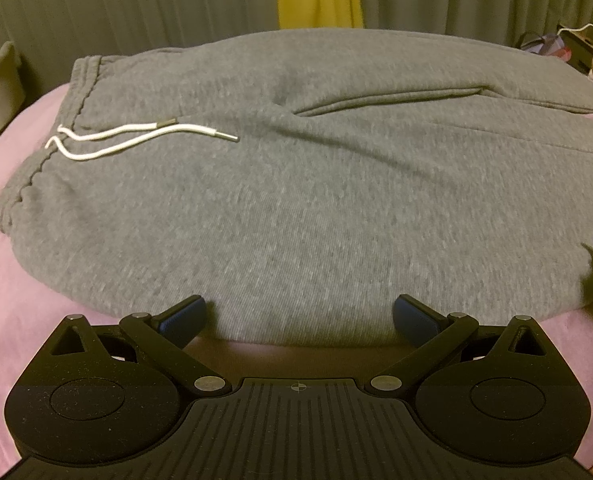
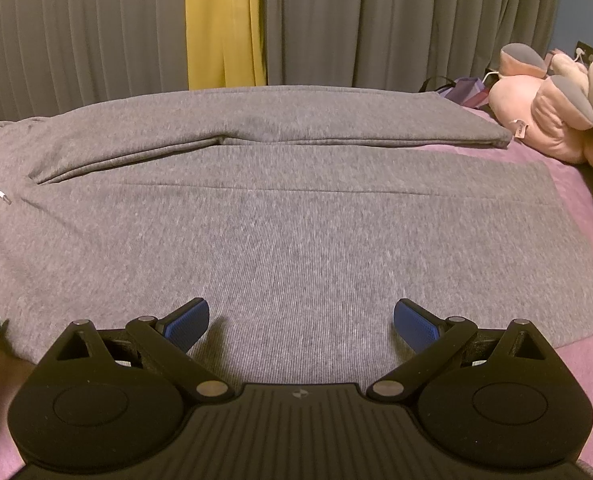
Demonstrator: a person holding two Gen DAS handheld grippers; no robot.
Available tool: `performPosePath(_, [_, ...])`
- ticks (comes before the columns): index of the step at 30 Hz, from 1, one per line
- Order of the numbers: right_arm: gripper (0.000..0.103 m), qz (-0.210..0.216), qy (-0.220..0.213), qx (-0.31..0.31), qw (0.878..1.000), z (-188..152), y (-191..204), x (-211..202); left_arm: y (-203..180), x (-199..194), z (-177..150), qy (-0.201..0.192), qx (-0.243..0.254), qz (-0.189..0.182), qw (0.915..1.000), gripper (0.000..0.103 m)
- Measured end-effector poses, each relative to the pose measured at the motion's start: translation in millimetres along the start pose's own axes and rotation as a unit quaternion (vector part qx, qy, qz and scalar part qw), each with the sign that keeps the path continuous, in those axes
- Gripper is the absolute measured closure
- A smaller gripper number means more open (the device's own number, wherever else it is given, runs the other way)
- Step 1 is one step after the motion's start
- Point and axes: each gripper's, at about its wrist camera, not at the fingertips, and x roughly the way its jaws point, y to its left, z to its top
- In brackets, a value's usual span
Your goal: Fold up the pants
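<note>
Grey sweatpants (image 1: 296, 200) lie flat on a pink bed sheet (image 1: 0, 320), waistband to the left with a white drawstring (image 1: 136, 138) on top. In the right wrist view the two legs (image 2: 296, 232) stretch to the right, the far one lying alongside the near one. My left gripper (image 1: 298, 318) is open, its blue pads either side of the near edge of the pants by the hip. My right gripper (image 2: 300, 320) is open over the near leg, nothing between its fingers. Each gripper's tip shows at the edge of the other view.
Grey curtains (image 2: 376, 20) with a yellow panel (image 2: 224, 20) hang behind the bed. A pink plush toy (image 2: 544, 112) lies at the far right on the sheet. A bag (image 1: 544, 46) sits by the far right corner. Pink sheet (image 2: 584, 360) shows beside the cuffs.
</note>
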Motion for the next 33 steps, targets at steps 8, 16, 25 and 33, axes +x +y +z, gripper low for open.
performPosePath(8, [0.004, 0.0, 0.005, -0.001, 1.0, 0, 0, 3, 0, 1, 1, 0.002, 0.001, -0.001, 1.0, 0.0])
performPosePath(16, [0.004, -0.002, 0.008, -0.003, 1.0, 0, 0, 4, -1, 1, 1, 0.001, 0.001, 0.0, 1.0, 0.0])
performPosePath(25, [0.004, 0.004, 0.019, 0.01, 1.0, 0, -3, 9, 3, 0, 5, 0.002, -0.006, 0.005, 1.0, 0.0])
performPosePath(33, [0.004, 0.034, 0.035, 0.1, 0.994, 6, -32, 29, 18, -18, 45, -0.071, -0.027, 0.063, 0.9951, 0.0])
